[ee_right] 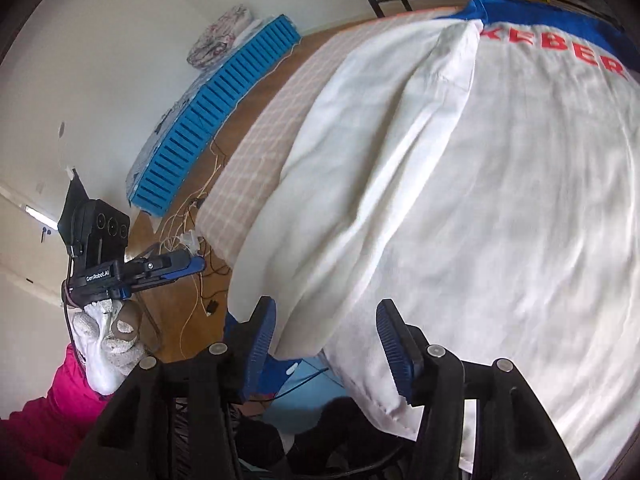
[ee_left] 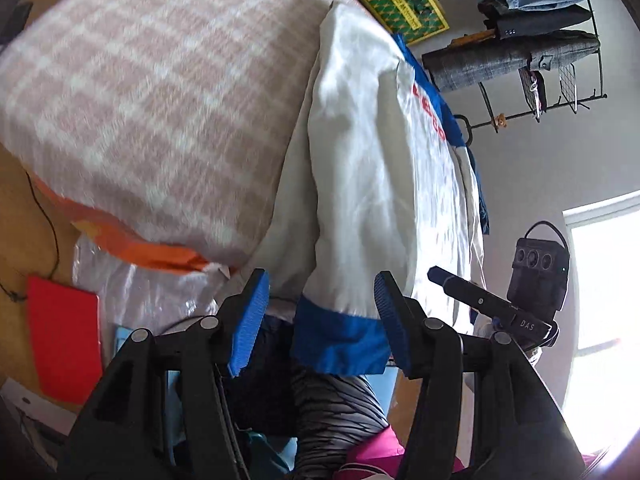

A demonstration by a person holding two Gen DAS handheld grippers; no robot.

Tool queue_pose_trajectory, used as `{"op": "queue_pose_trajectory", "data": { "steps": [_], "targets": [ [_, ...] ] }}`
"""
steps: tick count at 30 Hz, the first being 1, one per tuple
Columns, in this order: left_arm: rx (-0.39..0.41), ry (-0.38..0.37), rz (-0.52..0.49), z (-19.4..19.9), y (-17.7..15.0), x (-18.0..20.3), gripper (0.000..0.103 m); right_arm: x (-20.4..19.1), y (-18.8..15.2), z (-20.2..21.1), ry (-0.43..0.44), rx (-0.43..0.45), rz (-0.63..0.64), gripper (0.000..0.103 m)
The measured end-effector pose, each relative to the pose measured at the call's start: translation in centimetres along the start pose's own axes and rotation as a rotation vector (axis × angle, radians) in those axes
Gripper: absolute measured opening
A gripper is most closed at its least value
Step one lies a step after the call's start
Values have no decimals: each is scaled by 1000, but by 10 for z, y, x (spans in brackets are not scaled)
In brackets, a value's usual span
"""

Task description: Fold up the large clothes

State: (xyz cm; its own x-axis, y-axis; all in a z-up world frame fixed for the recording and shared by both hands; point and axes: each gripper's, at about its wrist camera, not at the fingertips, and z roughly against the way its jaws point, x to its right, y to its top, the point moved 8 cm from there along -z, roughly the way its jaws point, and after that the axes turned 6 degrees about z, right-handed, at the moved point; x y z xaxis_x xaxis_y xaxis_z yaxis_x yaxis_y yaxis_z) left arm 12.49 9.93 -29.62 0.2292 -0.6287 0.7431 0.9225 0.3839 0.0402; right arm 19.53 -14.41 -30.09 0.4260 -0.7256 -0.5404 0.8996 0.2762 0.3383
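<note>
A large white shirt (ee_right: 460,200) with blue trim and red lettering lies spread on a bed with a pink checked cover (ee_left: 140,100). In the left wrist view a sleeve of the shirt (ee_left: 360,160) with a blue cuff (ee_left: 336,336) hangs over the bed edge. My left gripper (ee_left: 320,320) is open, its blue pads on either side of the cuff. My right gripper (ee_right: 328,348) is open at the shirt's near hem (ee_right: 380,412), its pads apart around the cloth. The right gripper also shows in the left wrist view (ee_left: 480,300), and the left gripper in the right wrist view (ee_right: 160,268).
A red flat thing (ee_left: 60,332) and clear plastic bag (ee_left: 140,280) lie on the wooden floor. A blue slatted crate (ee_right: 216,120) and cables (ee_right: 192,240) lie left of the bed. A clothes rack (ee_left: 528,40) stands by the wall. A green box (ee_left: 404,4) sits beyond the bed.
</note>
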Motion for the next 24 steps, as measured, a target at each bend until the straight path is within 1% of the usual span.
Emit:
{"op": "queue_pose_trajectory", "data": {
  "steps": [1,3,4,5,6,7,8,9,10,11,13,14,15,16,17,18,19,21,24],
  "targets": [
    [-15,3,1,-7,-5,-3,55,0,-4,-6,12,-7,-11,56],
    [-13,10,6,-16,-10,-7,55,1,-7,-18,-21,-13,6,56],
    [-15,-1,11,-20,-12,-7,55,2,-8,-24,-33,-22,10,55],
    [-16,-14,15,-23,-14,-6,55,2,-9,-31,-24,-33,7,53],
    [-14,-20,11,-25,-15,-5,52,2,-10,-36,-9,-42,-4,50],
    [-12,-27,2,-27,-16,-2,23,-3,-12,-40,23,-49,-15,35],
    [-18,-19,-8,-27,-18,2,6,-9,-13,-43,56,-58,-25,20],
    [-8,-12,-23,-24,-18,5,5,-14,-12,-43,77,-59,-32,16],
    [9,-6,-45,-19,-18,10,5,-21,-11,-41,95,-55,-25,7],
    [30,5,-69,-13,-19,14,5,-29,-8,-38,101,-44,-8,6],
    [76,83,-106,-6,-17,12,5,-37,-5,-37,99,-35,23,5],
    [83,109,-113,-6,-17,8,6,-36,-7,-43,61,-52,45,4],
    [78,108,-105,-6,-17,3,6,-34,-10,-51,7,-84,67,4],
    [70,106,-90,-7,-17,-1,8,-31,-14,-58,-22,-116,76,5],
    [70,97,-77,-6,-17,-4,12,-30,-16,-61,-27,-132,77,7],
    [75,83,-61,-4,-16,-9,17,-30,-17,-60,-31,-130,84,7],
    [92,66,-36,0,-13,-13,38,-32,-16,-56,-35,-120,96,7],
    [150,44,21,12,-4,-30,60,-35,-13,-44,-53,-95,123,10],
    [181,5,77,16,8,-46,60,-46,-4,-27,-92,-31,187,12]
  ]
}}
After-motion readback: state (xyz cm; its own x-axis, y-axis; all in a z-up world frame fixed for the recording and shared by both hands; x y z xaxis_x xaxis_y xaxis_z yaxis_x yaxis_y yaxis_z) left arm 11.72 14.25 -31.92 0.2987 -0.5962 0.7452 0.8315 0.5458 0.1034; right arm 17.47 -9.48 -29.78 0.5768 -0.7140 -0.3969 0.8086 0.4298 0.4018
